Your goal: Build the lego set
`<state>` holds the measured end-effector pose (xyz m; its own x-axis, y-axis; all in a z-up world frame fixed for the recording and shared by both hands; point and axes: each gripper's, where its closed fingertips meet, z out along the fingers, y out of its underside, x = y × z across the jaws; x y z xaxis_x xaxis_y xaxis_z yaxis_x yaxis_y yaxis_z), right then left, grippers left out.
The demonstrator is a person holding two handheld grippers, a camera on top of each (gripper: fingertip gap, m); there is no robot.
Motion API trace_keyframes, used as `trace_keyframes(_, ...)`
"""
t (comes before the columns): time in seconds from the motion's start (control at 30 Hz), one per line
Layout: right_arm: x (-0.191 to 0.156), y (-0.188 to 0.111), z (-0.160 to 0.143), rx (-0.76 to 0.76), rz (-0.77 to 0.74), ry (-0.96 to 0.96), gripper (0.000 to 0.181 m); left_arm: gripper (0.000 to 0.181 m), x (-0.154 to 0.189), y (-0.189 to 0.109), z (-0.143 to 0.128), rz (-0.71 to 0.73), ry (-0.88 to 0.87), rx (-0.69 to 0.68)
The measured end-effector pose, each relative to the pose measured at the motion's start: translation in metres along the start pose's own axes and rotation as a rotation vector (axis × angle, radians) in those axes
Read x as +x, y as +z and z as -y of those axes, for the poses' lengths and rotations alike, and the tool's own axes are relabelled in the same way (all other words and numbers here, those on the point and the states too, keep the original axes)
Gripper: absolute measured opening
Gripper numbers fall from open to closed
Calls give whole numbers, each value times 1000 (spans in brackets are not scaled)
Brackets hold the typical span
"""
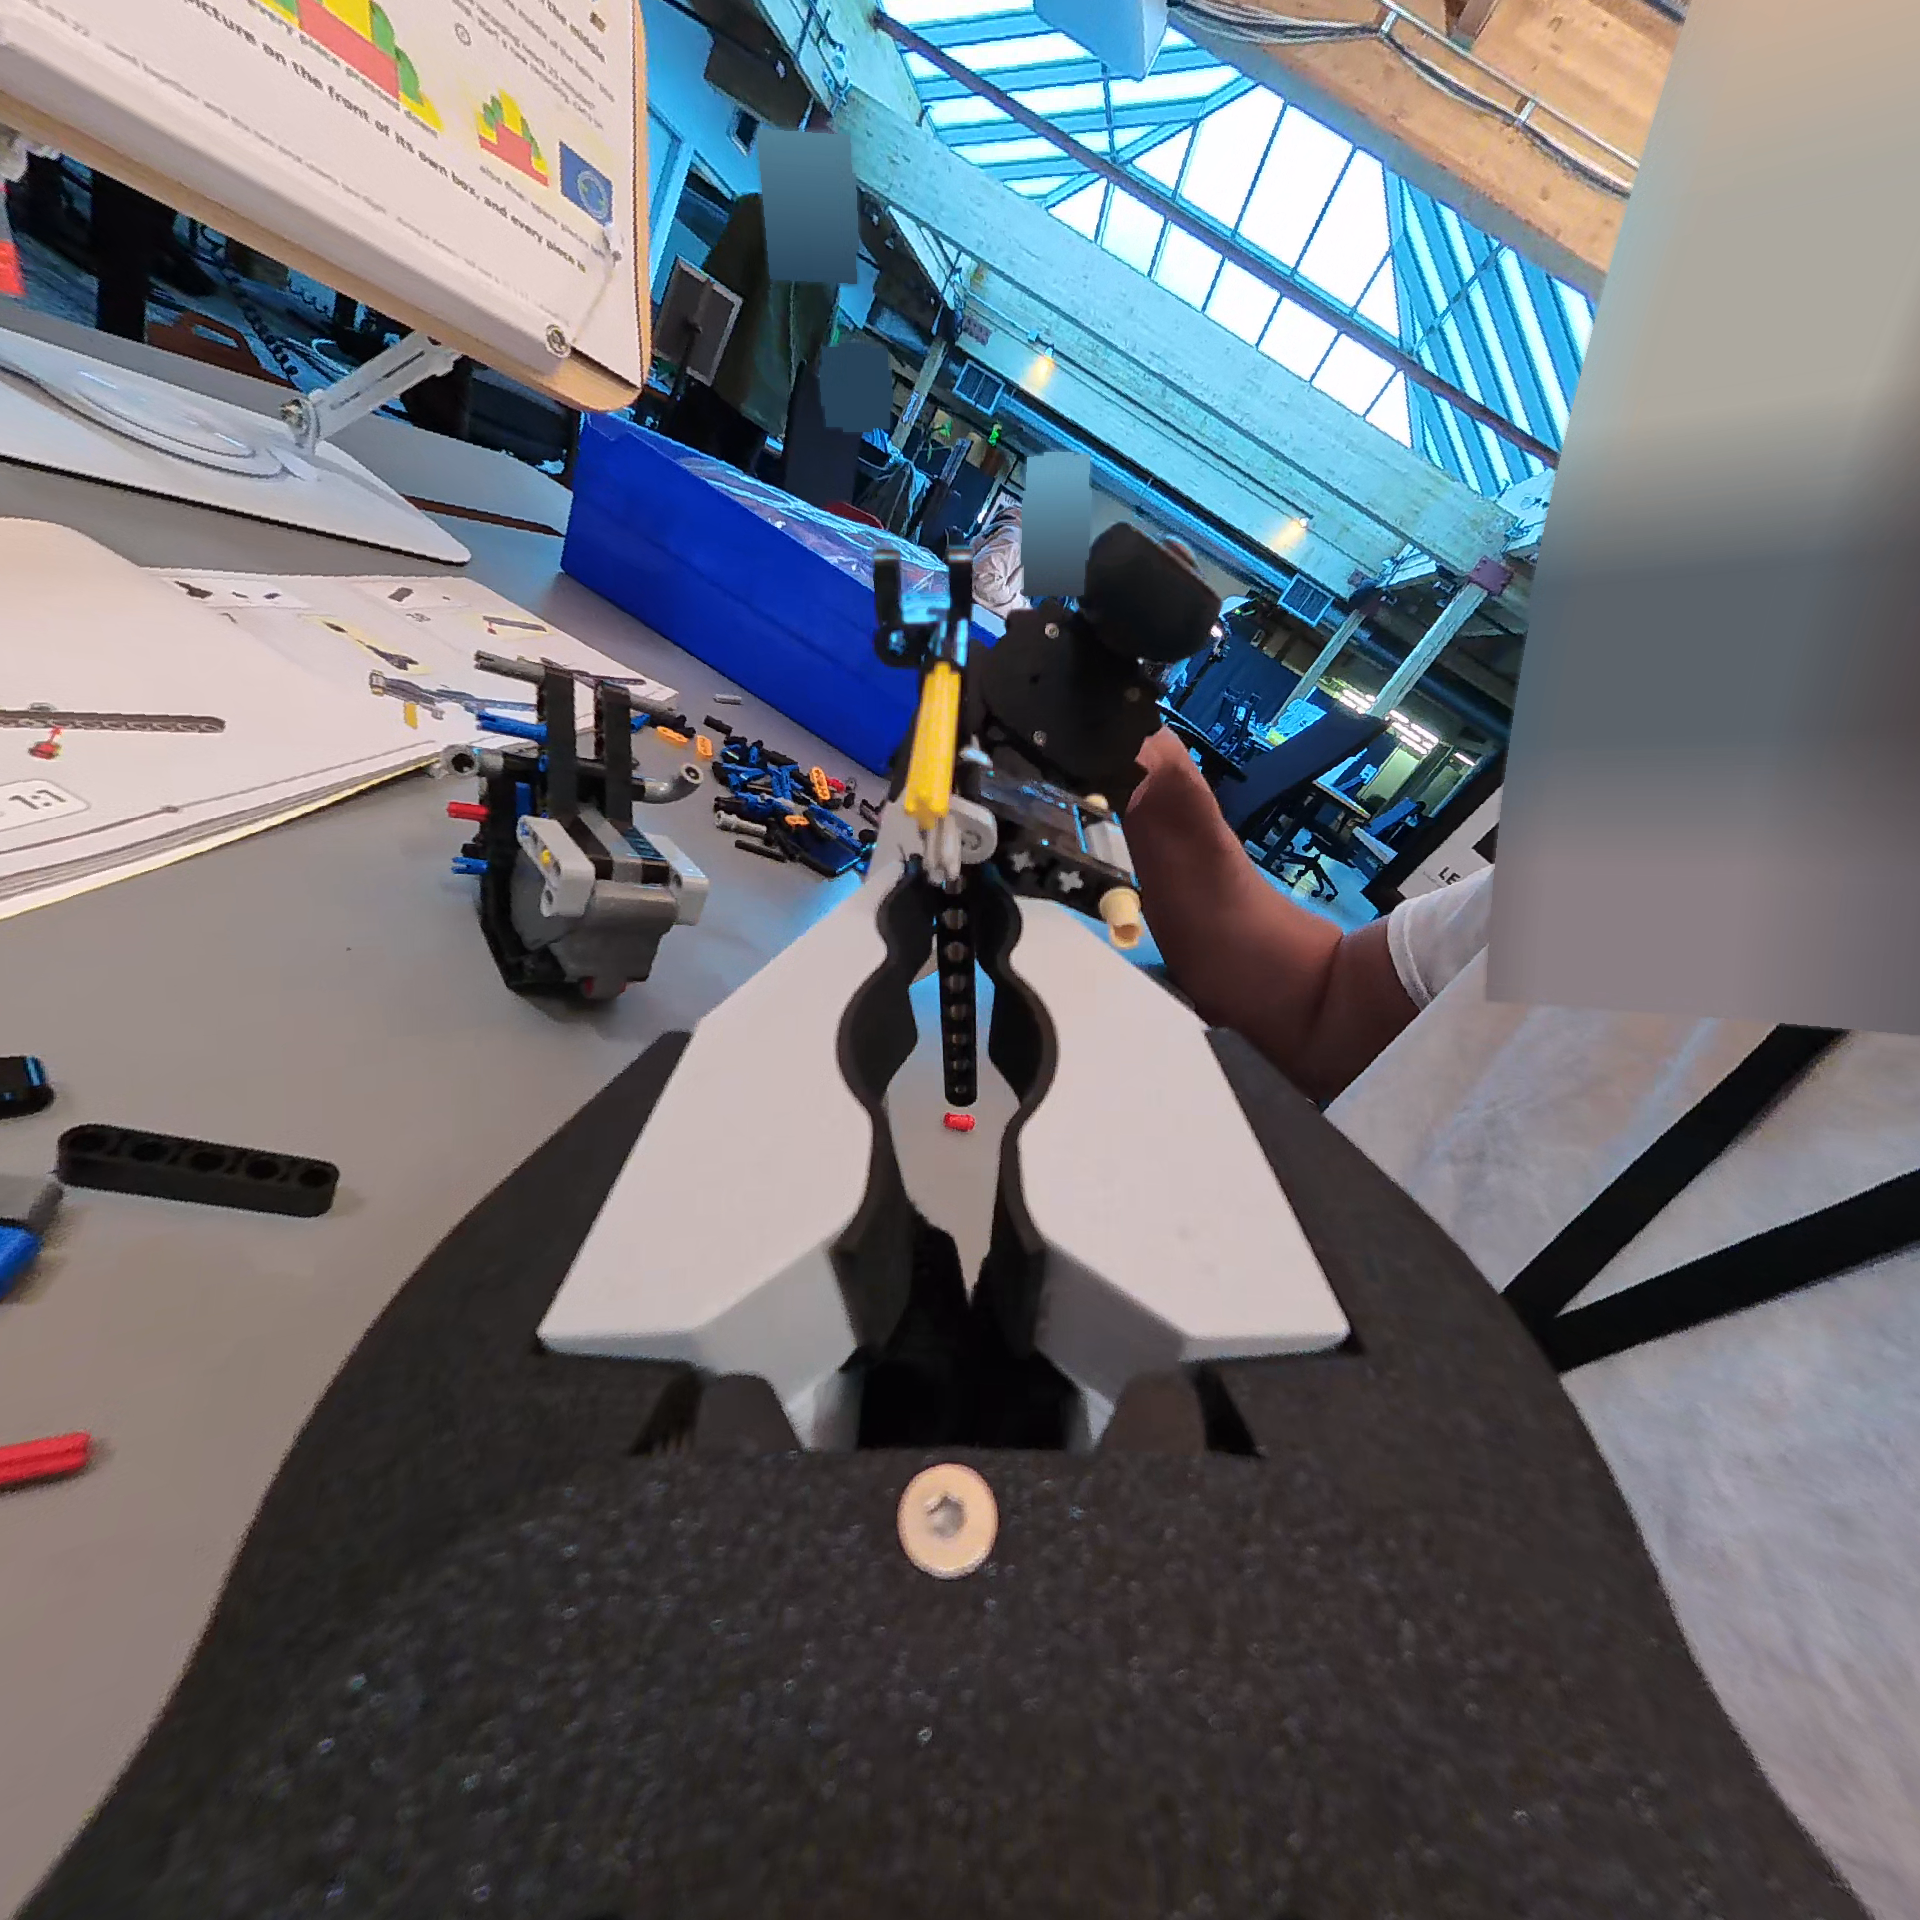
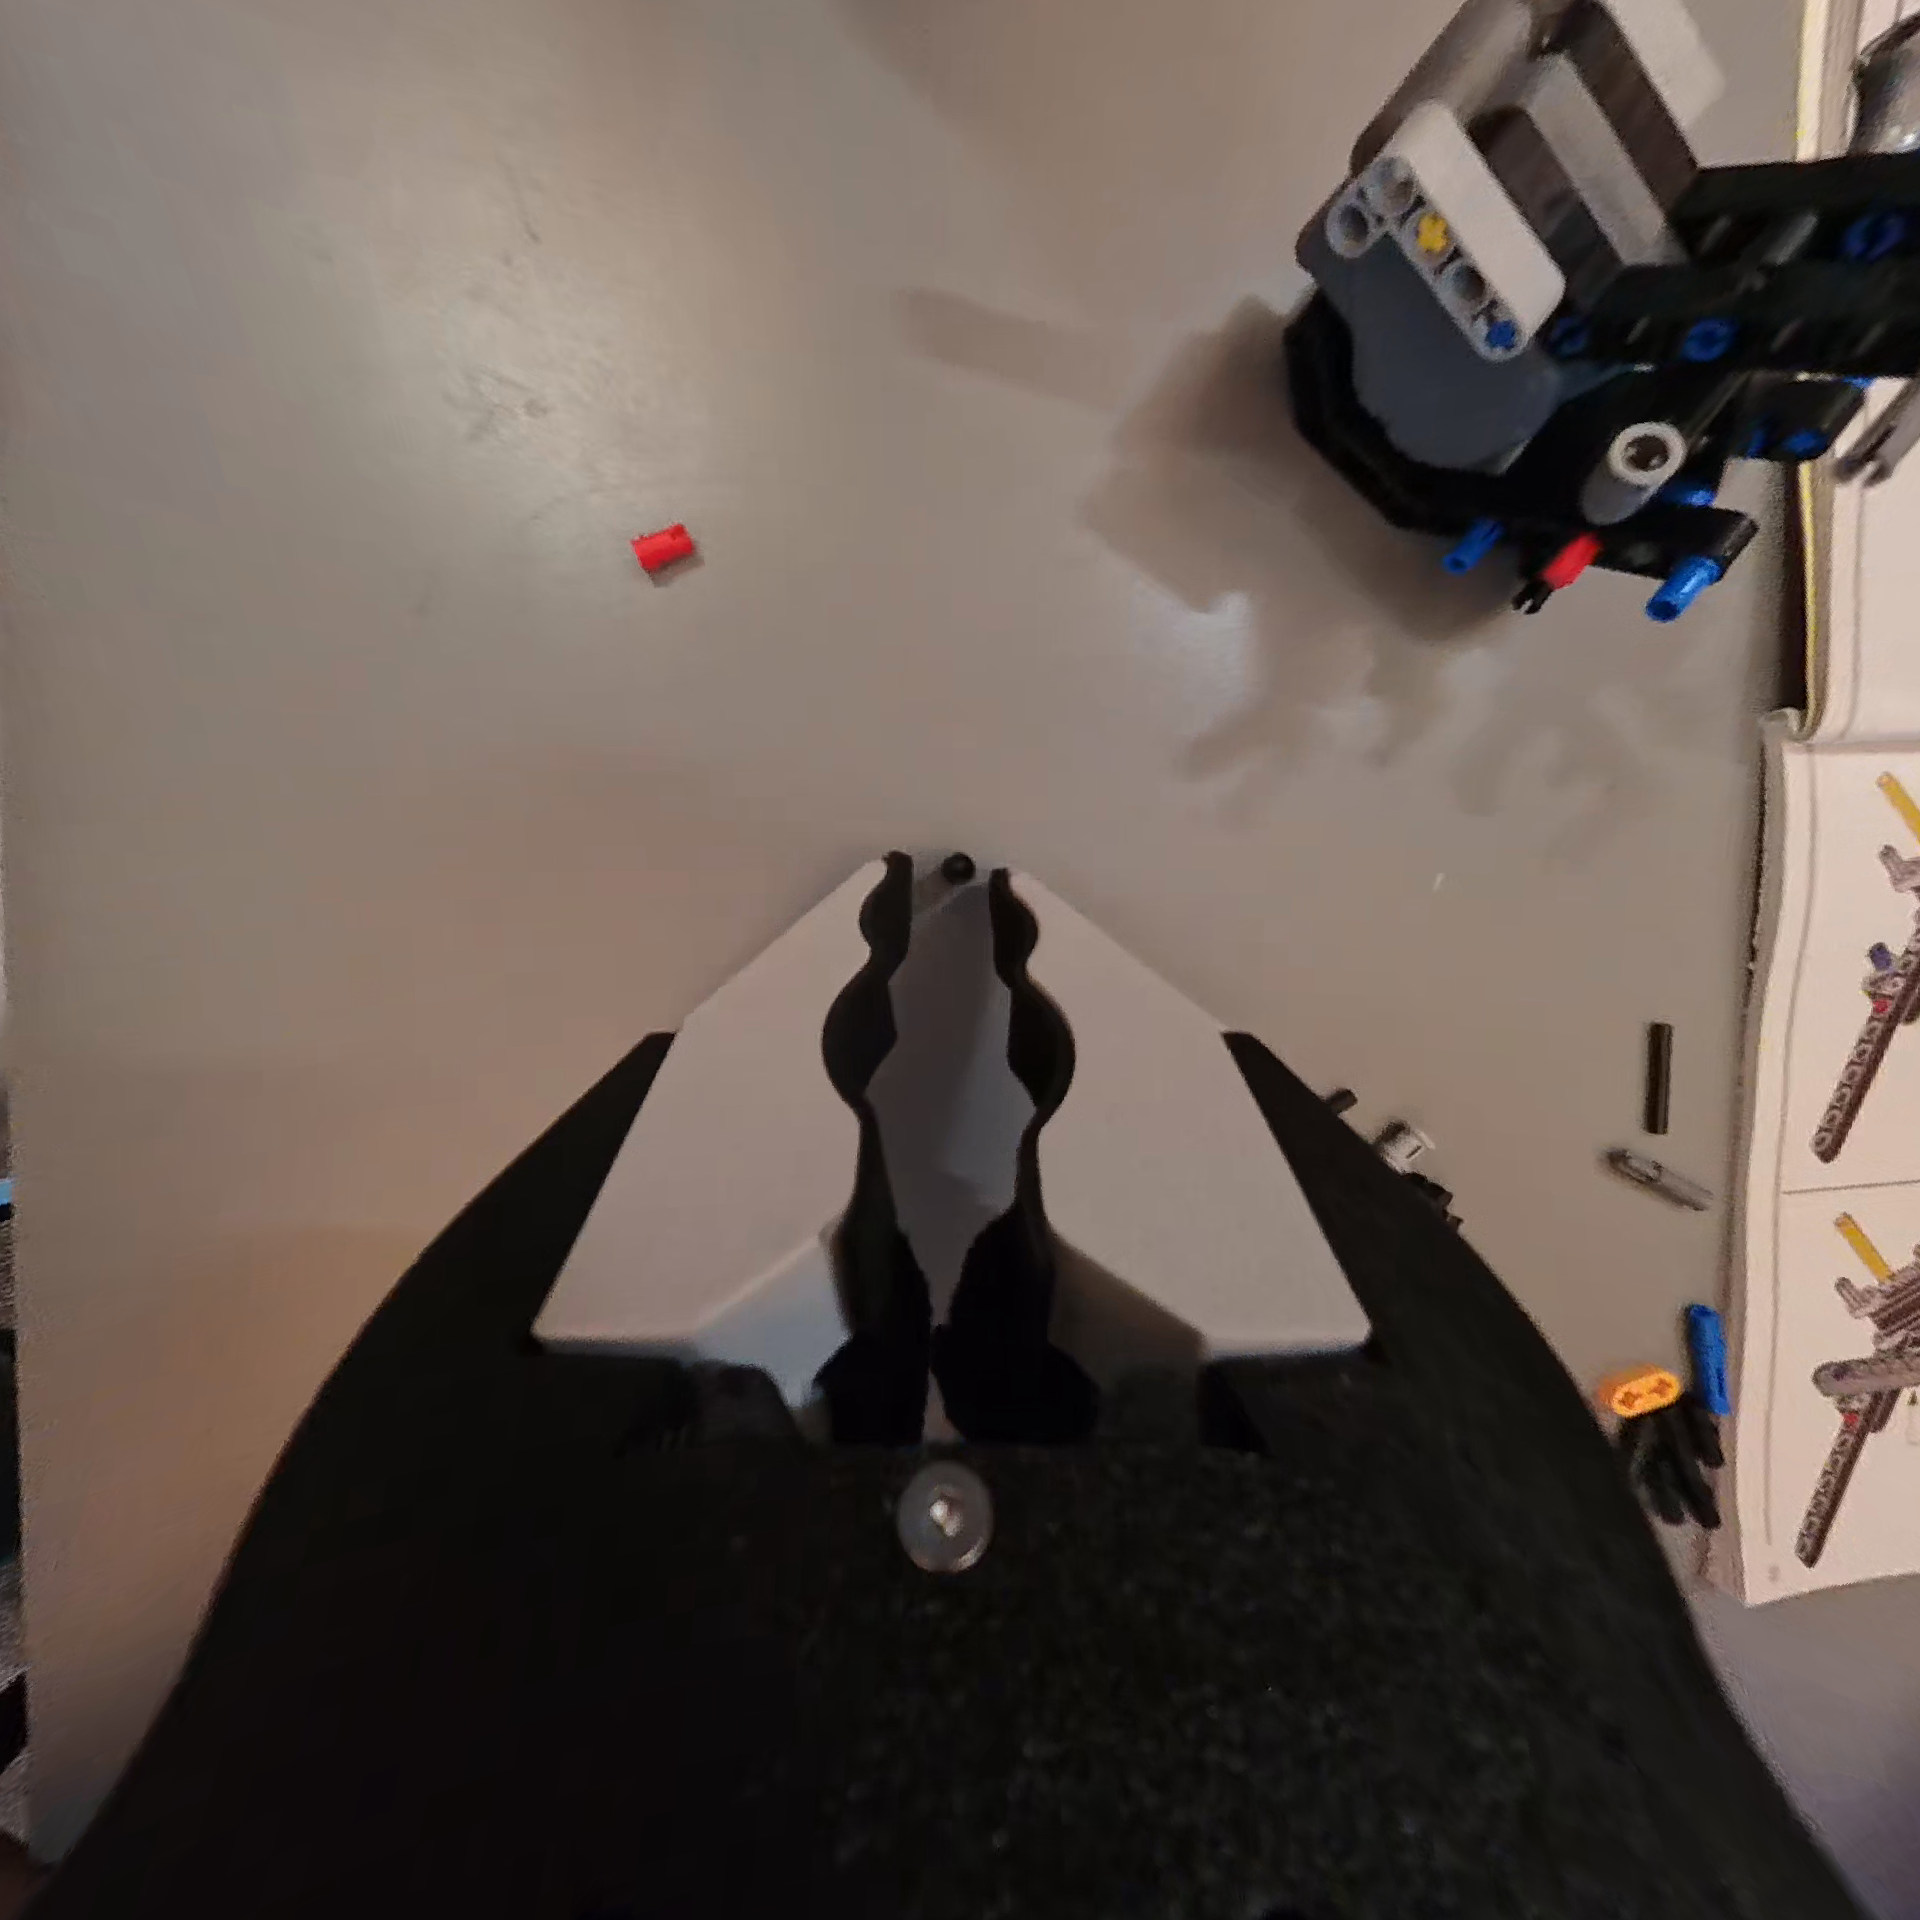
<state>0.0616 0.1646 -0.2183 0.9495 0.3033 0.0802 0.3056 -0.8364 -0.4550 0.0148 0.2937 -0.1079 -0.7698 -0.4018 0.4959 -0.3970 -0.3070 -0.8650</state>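
Observation:
My left gripper (image 1: pixel 943 883) is shut on a long black holed beam (image 1: pixel 957 997) and holds it upright above the table. A yellow axle (image 1: pixel 932 743) and a pale grey connector (image 1: pixel 966 831) sit on the beam's top end. The black body of the right gripper (image 1: pixel 1070 686), held by a hand, hangs just behind that assembly. In the right wrist view my right gripper (image 2: pixel 948 868) looks straight down at the table, jaws nearly together, with a small black pin (image 2: pixel 956 863) at its tips. A part-built grey and black model (image 1: pixel 582 831) stands on the table and also shows at the top right of the right wrist view (image 2: pixel 1558 312).
An open instruction booklet (image 1: pixel 208 707) (image 2: pixel 1849 1143) lies beside the model. A blue box (image 1: pixel 727 582) and a pile of small parts (image 1: pixel 790 800) are behind it. A black beam (image 1: pixel 197 1169), a red axle (image 1: pixel 42 1455) and a red bush (image 2: pixel 662 548) lie loose.

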Motion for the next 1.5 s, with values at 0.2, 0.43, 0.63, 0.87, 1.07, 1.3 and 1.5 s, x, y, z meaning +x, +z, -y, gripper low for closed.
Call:
trace_keyframes(0.2,-1,1,3,-16,8,-9,12,6,0,0,0,-8,-10,-2)
trace_keyframes(0.43,5,-1,1,11,-24,0,5,5,0,0,0,-10,-9,-2)
trace_keyframes(0.63,10,-53,118,678,-8,92,4,5,5,-5,10,-74,-85,87)
trace_keyframes(0.87,10,-63,185,1040,295,420,3,5,13,-8,18,-139,-146,173)
trace_keyframes(1.07,8,-52,191,1062,236,363,3,5,13,-5,15,-138,-142,156)
trace_keyframes(1.3,1,-51,195,1066,192,270,4,5,18,-2,16,-178,-175,171)
trace_keyframes(1.5,0,-49,193,1073,214,273,3,5,18,-2,14,-171,-172,163)
